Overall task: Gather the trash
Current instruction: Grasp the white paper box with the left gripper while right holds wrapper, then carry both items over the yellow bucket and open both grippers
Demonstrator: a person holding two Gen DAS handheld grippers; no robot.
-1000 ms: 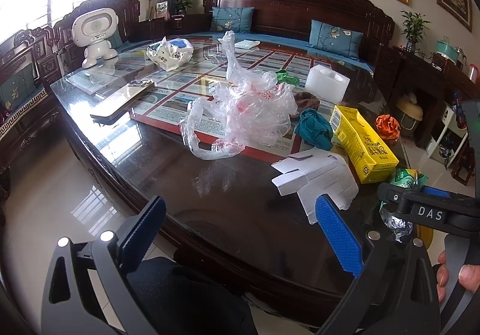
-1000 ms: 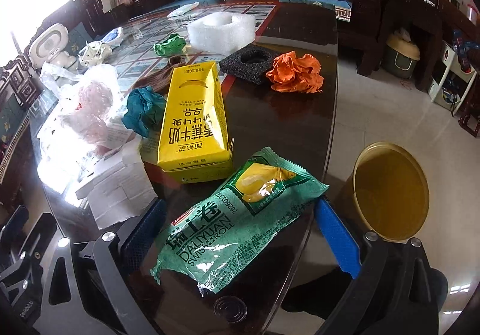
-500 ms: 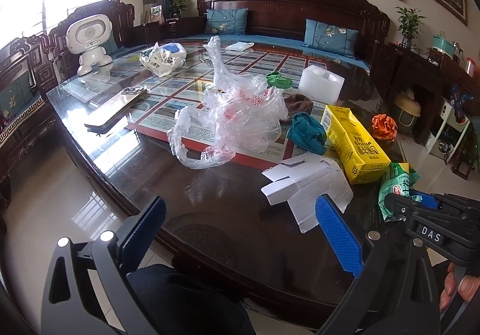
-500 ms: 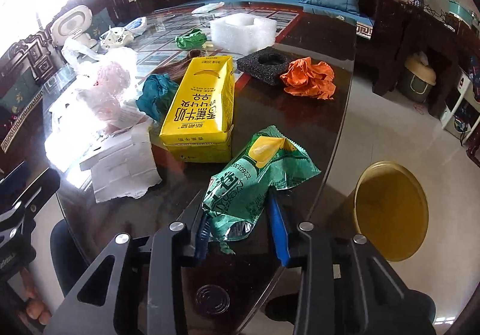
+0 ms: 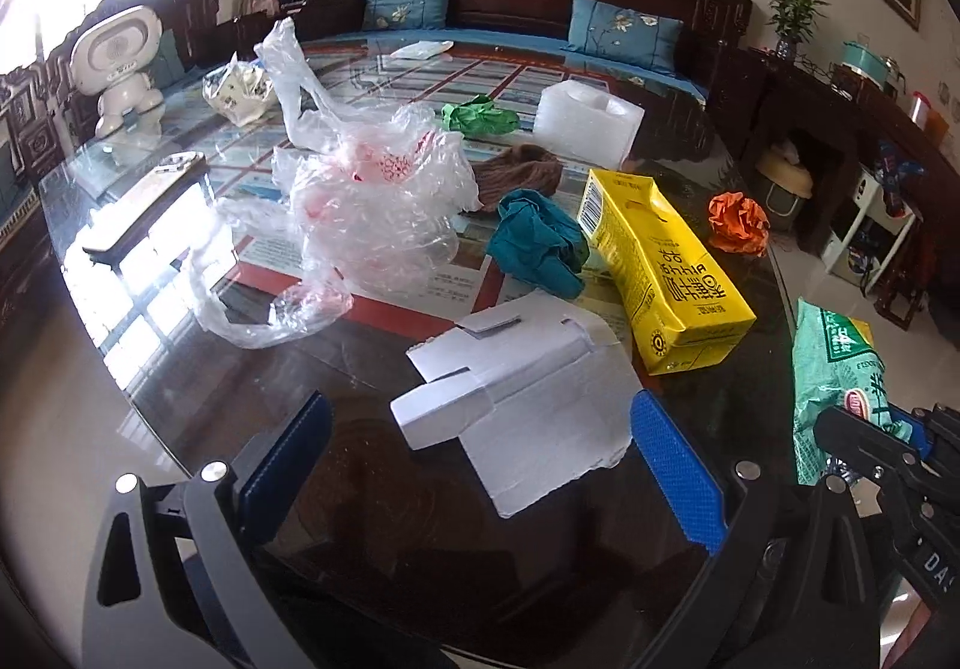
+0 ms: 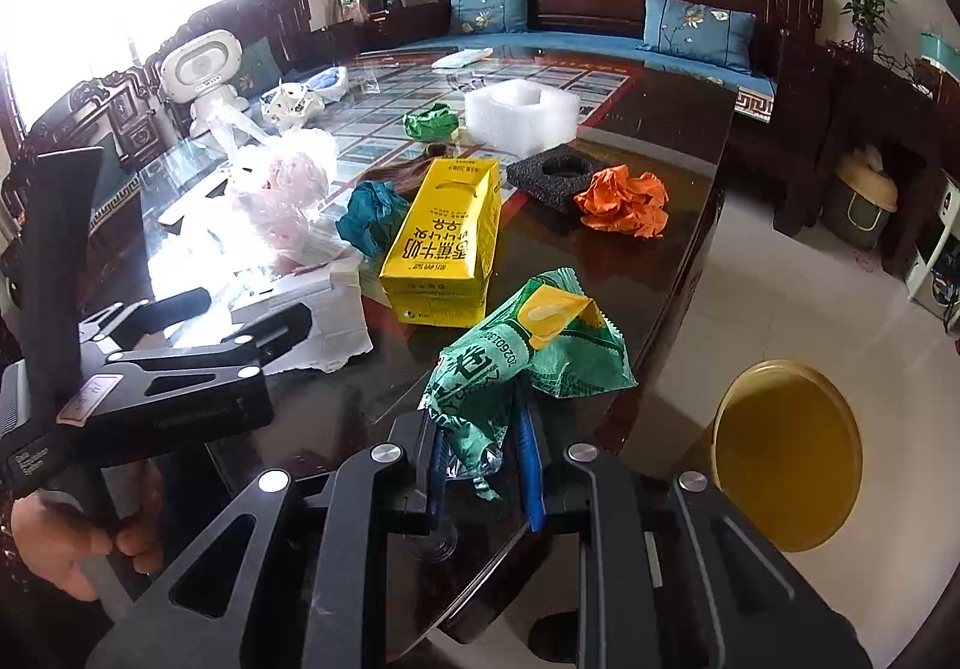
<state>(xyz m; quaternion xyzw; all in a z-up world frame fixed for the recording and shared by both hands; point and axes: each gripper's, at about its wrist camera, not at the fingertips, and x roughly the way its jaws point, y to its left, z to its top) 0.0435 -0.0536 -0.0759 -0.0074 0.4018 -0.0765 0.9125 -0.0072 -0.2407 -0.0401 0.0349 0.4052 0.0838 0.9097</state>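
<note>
Right wrist view: green snack wrapper (image 6: 528, 357) clamped between the right gripper (image 6: 480, 459) fingers, sticking out forward.

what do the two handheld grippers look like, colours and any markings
Both are matte black plastic frames with triangular cut-outs and round silver rivets. The left gripper has ribbed bright blue pads. The right gripper has the same blue pads and white lettering reading DAS on its body. No cables or sleeves show.

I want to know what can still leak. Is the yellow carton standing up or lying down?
Lying down. The yellow carton rests on a broad face on the table, its handle slot facing up. Whether it is empty cannot be told.
</note>
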